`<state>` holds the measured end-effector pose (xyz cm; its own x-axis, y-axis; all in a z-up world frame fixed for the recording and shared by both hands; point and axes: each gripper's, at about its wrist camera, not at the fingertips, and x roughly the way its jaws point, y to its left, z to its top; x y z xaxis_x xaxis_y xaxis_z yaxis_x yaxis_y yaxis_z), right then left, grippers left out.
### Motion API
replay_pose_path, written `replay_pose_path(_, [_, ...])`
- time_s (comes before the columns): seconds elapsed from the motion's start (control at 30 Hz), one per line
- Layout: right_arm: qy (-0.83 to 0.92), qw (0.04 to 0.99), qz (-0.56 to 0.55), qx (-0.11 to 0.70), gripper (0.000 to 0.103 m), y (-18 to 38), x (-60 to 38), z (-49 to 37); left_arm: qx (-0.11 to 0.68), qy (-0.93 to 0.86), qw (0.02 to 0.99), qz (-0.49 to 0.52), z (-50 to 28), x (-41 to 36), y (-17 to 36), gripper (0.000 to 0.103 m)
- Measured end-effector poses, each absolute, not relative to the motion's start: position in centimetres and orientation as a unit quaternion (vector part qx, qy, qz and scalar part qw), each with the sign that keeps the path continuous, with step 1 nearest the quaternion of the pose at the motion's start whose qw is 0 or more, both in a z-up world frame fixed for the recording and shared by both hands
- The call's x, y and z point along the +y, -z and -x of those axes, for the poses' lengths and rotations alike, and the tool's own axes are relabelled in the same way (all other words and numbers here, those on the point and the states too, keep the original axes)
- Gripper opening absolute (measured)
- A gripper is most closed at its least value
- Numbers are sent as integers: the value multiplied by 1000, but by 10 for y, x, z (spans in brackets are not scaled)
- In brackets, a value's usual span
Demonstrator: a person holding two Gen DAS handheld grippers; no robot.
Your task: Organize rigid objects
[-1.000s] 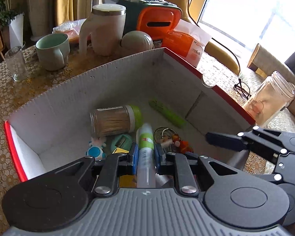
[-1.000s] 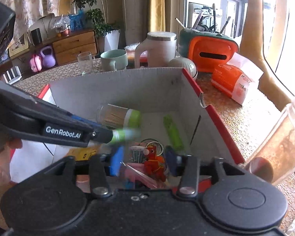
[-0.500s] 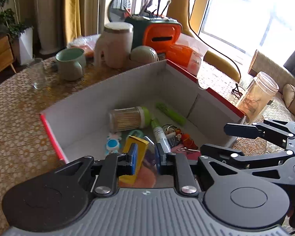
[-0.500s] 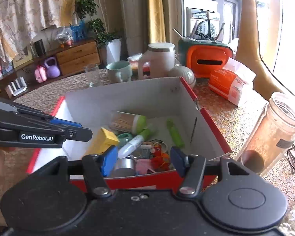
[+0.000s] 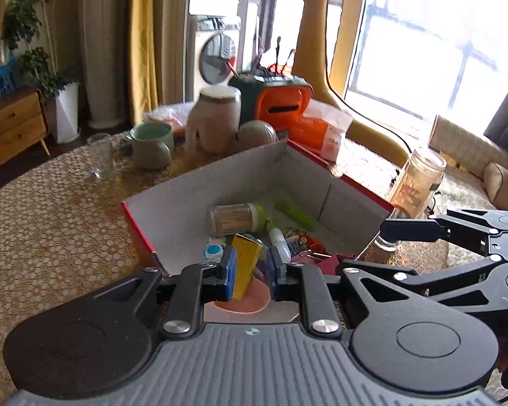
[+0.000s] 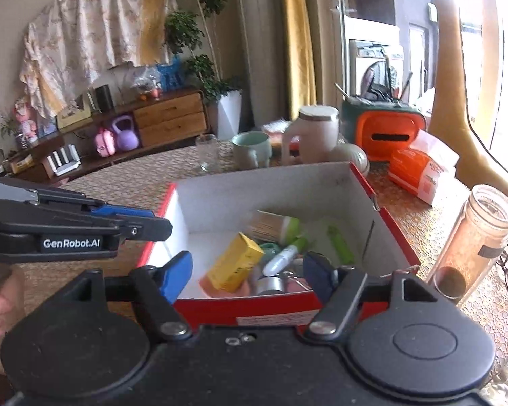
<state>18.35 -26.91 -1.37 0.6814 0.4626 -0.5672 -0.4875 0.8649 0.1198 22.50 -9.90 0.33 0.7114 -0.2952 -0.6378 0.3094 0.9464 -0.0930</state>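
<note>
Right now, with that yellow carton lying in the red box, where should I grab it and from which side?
Probably from above, across the narrow faces near the raised end of the yellow carton. It lies tilted over other items in the red box, so that end looks the most exposed; the box walls likely block a side approach.

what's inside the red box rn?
In the red box: toothpick jar, yellow carton, white tube, green stick, metal tin, small oddments. Whatever lies beneath the pile is covered.
</note>
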Motion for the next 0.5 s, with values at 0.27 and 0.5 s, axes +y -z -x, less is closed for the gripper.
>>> replay_pose_path(0.27, [-270,923,17,273,86,1,-271,-153,310,119,943,-12,-191,-86,-20,18])
replay_pose_path(0.5, [-273,927,7,258,94,-6,-279,-136,303,107,947,-5,-172,-82,-23,23])
